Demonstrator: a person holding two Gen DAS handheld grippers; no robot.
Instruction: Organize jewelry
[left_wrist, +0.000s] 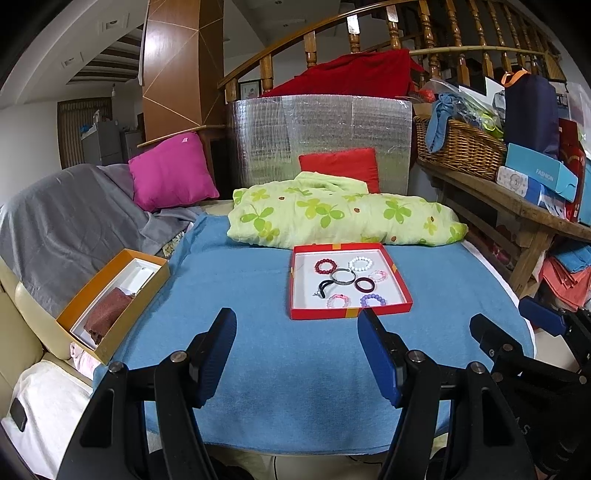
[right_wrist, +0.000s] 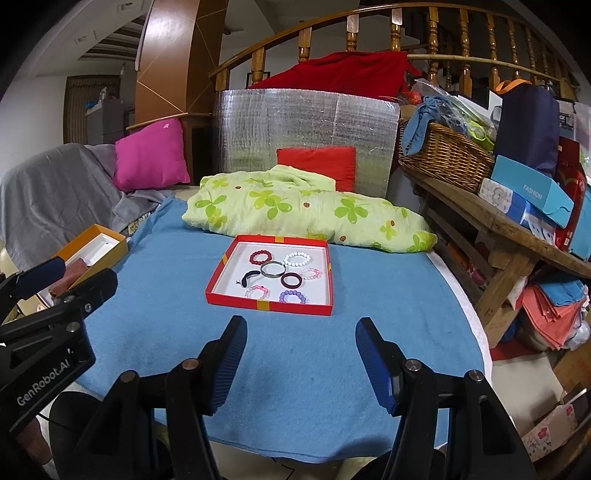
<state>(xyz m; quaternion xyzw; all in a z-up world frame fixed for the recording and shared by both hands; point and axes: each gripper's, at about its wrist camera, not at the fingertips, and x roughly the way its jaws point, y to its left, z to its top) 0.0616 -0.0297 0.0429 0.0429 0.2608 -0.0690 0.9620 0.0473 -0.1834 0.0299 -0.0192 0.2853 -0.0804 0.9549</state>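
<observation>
Nearest, the left gripper (left_wrist: 297, 325) and right gripper (right_wrist: 301, 334) hover with jaws apart, empty, over the blue towel (left_wrist: 258, 295). Beyond, the red tray (right_wrist: 271, 304) holds bracelets (right_wrist: 291, 296) and perhaps a hair tie (right_wrist: 250, 277).

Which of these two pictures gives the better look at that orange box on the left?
The left wrist view: the orange box shows whole, open, with its white lining and a brown cloth inside. In the right wrist view the left gripper covers its near end, leaving only the far part visible.
</observation>
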